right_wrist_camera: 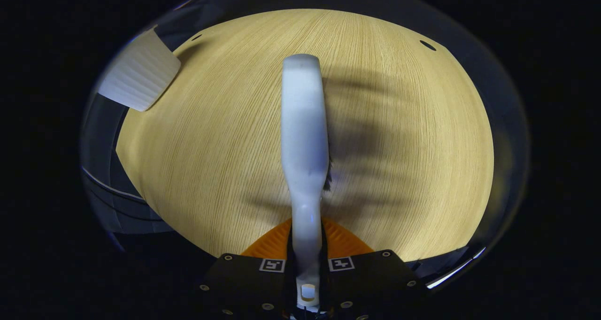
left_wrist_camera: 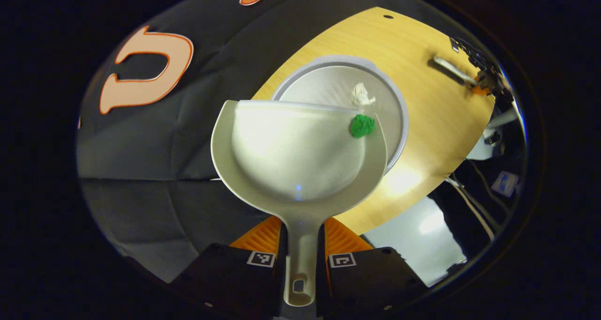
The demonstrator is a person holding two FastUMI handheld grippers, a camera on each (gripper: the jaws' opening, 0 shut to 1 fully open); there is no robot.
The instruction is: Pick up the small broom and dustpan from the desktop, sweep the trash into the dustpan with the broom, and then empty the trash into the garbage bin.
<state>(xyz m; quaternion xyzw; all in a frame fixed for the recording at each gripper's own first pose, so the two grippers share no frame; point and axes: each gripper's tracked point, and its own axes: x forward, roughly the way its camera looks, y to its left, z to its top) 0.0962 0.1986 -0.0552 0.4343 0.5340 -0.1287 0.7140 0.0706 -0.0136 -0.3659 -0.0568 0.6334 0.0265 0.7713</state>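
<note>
Dustpan point(left_wrist_camera: 300, 155) hides bin's point(left_wrist_camera: 396, 118) near rim

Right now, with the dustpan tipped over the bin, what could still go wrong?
The green scrap clings at the dustpan lip, right by the bin's rim; it may stick or drop onto the table. The white scrap lies in the bin. The left claw pinches only the thin handle, so the pan could twist.
</note>
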